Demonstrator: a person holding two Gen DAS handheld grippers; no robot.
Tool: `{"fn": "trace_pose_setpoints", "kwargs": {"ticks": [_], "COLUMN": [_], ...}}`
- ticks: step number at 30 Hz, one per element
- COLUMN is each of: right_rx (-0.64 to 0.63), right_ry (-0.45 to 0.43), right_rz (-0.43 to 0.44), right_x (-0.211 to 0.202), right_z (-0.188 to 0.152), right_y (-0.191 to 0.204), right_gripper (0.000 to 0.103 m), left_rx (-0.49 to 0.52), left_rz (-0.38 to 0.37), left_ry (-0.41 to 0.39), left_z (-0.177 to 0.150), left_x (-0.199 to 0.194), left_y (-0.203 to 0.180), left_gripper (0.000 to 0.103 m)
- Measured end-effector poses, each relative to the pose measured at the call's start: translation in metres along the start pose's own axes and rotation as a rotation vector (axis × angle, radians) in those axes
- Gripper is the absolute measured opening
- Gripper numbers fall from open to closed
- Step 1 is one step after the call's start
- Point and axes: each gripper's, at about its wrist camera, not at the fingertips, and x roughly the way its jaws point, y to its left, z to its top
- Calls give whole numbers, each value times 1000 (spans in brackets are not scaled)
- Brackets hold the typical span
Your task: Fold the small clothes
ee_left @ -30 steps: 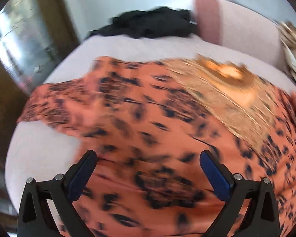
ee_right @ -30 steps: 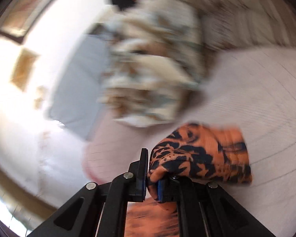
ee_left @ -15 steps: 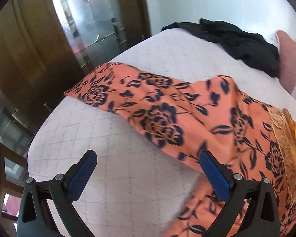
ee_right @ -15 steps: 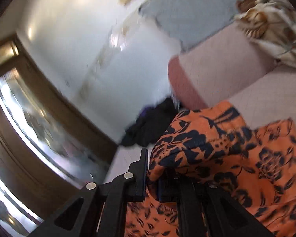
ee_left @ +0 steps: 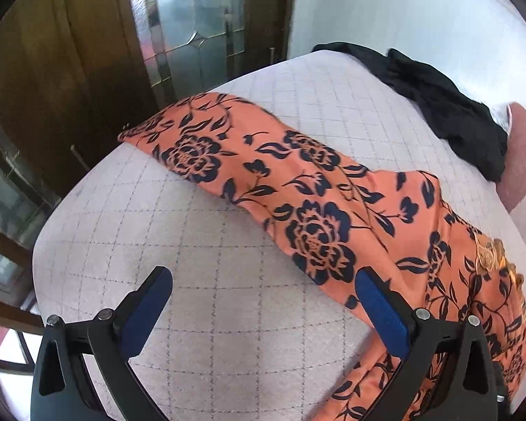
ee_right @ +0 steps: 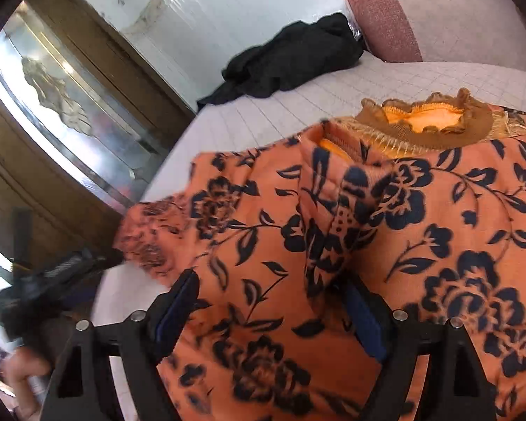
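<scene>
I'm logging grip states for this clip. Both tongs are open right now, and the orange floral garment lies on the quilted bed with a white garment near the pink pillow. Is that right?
One detail is wrong: the garment near the pink pillow is black, not white; both wrist views show this black garment. The rest stands: left tongs and right tongs are open, and the orange floral garment lies on the quilted bed.

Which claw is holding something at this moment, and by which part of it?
Neither. The left claw stands open above the grey quilted mattress. The right claw is open too, over the orange garment with dark blue flowers, not pinching it.
</scene>
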Motion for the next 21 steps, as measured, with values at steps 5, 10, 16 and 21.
{"fn": "trace_pose_setpoints", "kwargs": {"ticks": [5,10,16,21], "right_rx": [140,576,368,2], "right_ry": [-173,-202,-172,-87], "right_rz": [28,115,166,116], "right_x": [-38,-14,9,49], "right_z": [12,15,43,46], "right_y": [-10,-61,22,124], "right_gripper": [84,84,84,84], "left_rx": [-88,-145,-258,-454], "left_rz": [7,46,139,190], "left_ry": [2,-26,-75,-115], "left_z": [5,14,30,34], "left_x": [-1,-3,-10,-23], "left_y": [26,54,104,165], "left_gripper": [103,103,103,103]}}
